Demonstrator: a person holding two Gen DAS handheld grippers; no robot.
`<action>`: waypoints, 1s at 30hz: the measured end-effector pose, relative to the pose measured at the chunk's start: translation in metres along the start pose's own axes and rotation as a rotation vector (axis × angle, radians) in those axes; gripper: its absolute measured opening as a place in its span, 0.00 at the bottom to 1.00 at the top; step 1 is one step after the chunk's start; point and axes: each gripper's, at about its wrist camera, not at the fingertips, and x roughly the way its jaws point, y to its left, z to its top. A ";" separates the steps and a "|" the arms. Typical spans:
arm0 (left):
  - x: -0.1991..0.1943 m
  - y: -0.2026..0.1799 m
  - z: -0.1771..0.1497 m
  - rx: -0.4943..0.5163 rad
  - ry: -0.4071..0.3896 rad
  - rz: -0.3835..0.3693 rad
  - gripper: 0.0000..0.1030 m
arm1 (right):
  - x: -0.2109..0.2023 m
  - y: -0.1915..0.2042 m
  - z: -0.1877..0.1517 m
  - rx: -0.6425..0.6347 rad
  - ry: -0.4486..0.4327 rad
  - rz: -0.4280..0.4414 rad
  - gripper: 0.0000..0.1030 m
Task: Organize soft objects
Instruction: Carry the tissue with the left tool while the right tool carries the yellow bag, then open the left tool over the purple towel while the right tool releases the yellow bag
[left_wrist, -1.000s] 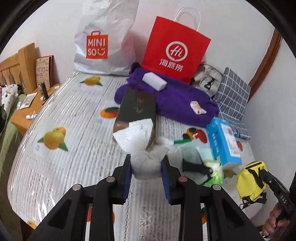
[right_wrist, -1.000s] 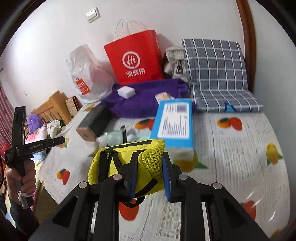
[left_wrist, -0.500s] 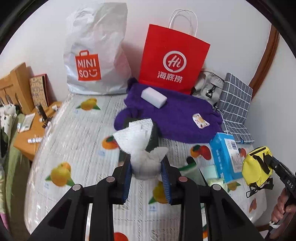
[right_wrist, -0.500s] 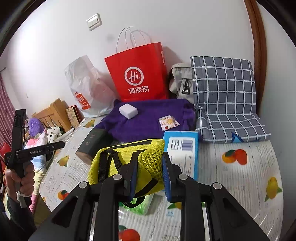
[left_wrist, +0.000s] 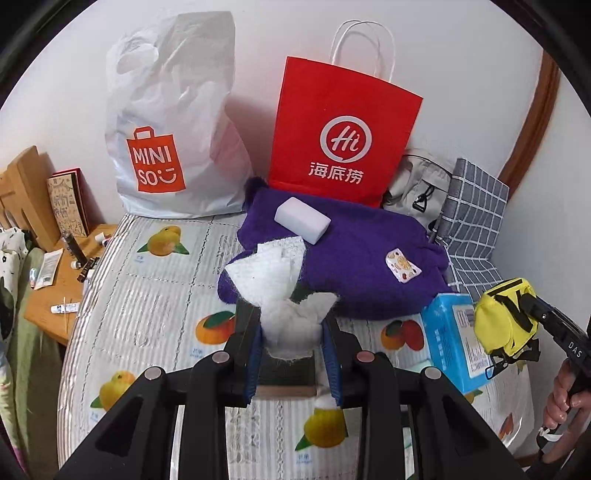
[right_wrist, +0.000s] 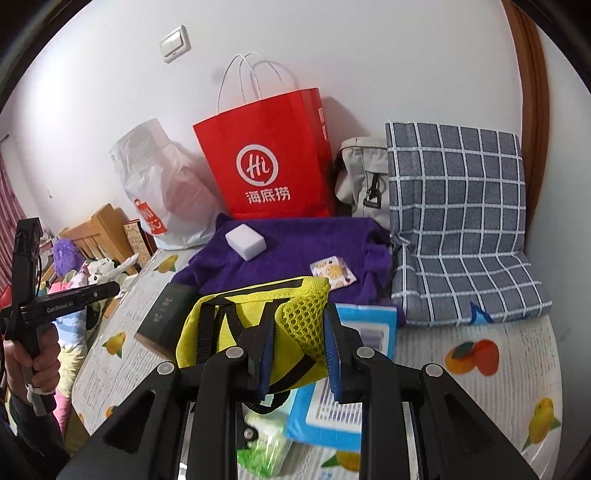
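- One left hand-held gripper (left_wrist: 291, 354) is clenched on one crumpled white cloth (left_wrist: 280, 295), held above the fruit-print bed (left_wrist: 155, 295), in front of the purple blanket (left_wrist: 354, 266).
- One right hand-held gripper (right_wrist: 299, 350) grasps one yellow mesh pouch (right_wrist: 258, 325), also in front of the purple blanket and above the bed.
- On the purple blanket lie one white block (left_wrist: 302, 219) and one small fruit-print packet (left_wrist: 402, 265).
- Two bags stand against the wall behind the blanket: one red paper bag (left_wrist: 340, 136) and, to its left, one white plastic bag (left_wrist: 173, 136).
- To the right of the blanket: one grey checked cushion (right_wrist: 458, 221) and one grey bag (right_wrist: 364, 181) tucked behind.
- In front of the blanket: one blue box (left_wrist: 452, 347), one dark box (right_wrist: 166, 317), one green-white packet (right_wrist: 266, 443).
- Left of the blanket the bed is bare up to its edge, where a wooden bedside shelf (left_wrist: 55, 280) with small items adjoins.
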 end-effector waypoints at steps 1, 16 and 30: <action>0.003 0.000 0.003 -0.007 0.003 -0.001 0.27 | 0.002 -0.001 0.004 0.004 -0.003 0.004 0.24; 0.032 -0.016 0.045 0.011 -0.012 -0.023 0.27 | 0.039 -0.011 0.052 -0.009 -0.023 -0.013 0.24; 0.067 -0.010 0.087 -0.046 -0.005 -0.027 0.27 | 0.075 -0.018 0.089 -0.005 -0.050 0.002 0.24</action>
